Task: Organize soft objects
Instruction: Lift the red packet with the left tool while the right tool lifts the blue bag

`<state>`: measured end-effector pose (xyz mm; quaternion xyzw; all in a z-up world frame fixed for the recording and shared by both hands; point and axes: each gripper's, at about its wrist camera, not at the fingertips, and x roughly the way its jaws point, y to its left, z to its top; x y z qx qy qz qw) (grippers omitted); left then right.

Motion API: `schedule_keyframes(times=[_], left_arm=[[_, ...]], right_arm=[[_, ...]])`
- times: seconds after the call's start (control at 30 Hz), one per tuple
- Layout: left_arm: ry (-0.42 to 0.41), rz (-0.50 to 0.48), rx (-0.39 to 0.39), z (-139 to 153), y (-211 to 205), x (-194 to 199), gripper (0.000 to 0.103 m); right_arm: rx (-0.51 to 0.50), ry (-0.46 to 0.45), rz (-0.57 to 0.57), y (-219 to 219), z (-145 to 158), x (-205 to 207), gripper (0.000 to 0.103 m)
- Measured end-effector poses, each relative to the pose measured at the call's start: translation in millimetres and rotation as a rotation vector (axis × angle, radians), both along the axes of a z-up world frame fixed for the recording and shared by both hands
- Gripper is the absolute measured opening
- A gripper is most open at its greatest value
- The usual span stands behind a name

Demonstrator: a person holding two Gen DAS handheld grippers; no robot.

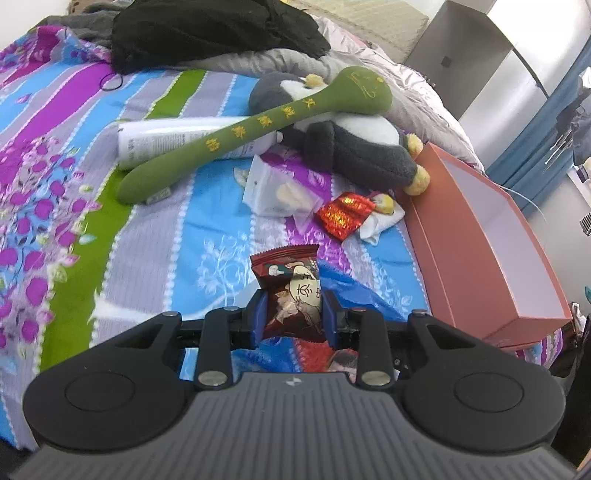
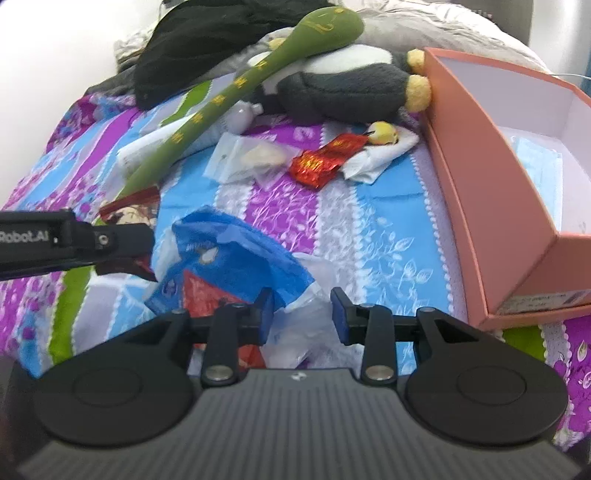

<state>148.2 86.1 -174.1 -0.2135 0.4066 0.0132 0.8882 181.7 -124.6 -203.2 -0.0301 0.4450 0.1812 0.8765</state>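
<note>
left claw (image 1: 293,314): pads clamped on one dark red snack packet (image 1: 291,291), gripped by its lower half, long axis running straight ahead from the jaws, free end pointing away from the claw toward the far clutter. right claw (image 2: 303,314): jaws apart, pads not pressing; one crumpled blue and clear plastic bag (image 2: 236,258) lies on the bed (image 2: 388,229) just ahead of and between them, red contents showing inside. ahead of both claws: one green plush spoon (image 1: 240,129), long axis diagonal, bowl end far right, handle end near left, resting across one grey and white plush penguin (image 1: 354,144) and one white tube (image 1: 166,138). nearer the claws: one clear packet (image 1: 273,192), one shiny red wrapper (image 1: 343,214), one white cloth (image 1: 380,221). right of the claws: one open salmon box (image 1: 480,280), long axis running away. far end: one black garment (image 1: 207,29)
</note>
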Motion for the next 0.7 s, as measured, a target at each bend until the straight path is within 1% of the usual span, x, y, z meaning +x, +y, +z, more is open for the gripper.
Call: schedule_keyframes(times=[0.03, 0.1, 0.13, 0.17, 0.2, 0.3, 0.43, 0.53, 0.57, 0.63, 0.67, 0.7], left_arm=[[0.005, 0.004, -0.002, -1, 0, -3, 0.036], [0.013, 0.009, 0.0, -1, 0, -9, 0.036], [0.015, 0.012, -0.002, -1, 0, -12, 0.036], [0.017, 0.016, -0.003, 0, 1, -15, 0.036], [0.017, 0.019, -0.005, 0, 2, -18, 0.036], [0.009, 0.031, -0.003, 2, 6, -23, 0.036], [-0.005, 0.049, -0.001, 6, 14, -29, 0.036], [-0.003, 0.053, 0.012, 6, 17, -33, 0.036], [0.0, 0.055, 0.013, 6, 18, -34, 0.036], [0.007, 0.064, 0.011, 3, 20, -37, 0.036], [0.009, 0.069, 0.007, 2, 21, -38, 0.036], [0.011, 0.074, 0.003, 1, 21, -39, 0.036]], right_arm=[[0.009, 0.019, 0.018, -1, 0, -1, 0.042], [0.035, 0.051, 0.061, -2, 0, -2, 0.049], [0.038, 0.06, 0.093, -3, 0, -3, 0.055], [0.032, 0.054, 0.118, -2, 1, -3, 0.062], [0.024, 0.04, 0.134, -2, 2, -4, 0.065], [0.017, -0.015, 0.207, 0, 8, -1, 0.066], [-0.018, -0.05, 0.315, 14, 9, 12, 0.066], [-0.015, -0.047, 0.394, 28, 6, 18, 0.066], [-0.009, -0.043, 0.405, 32, 3, 19, 0.065], [-0.039, -0.036, 0.408, 40, -5, 18, 0.065], [-0.052, -0.032, 0.412, 43, -9, 18, 0.063], [-0.061, -0.026, 0.412, 45, -13, 17, 0.057]])
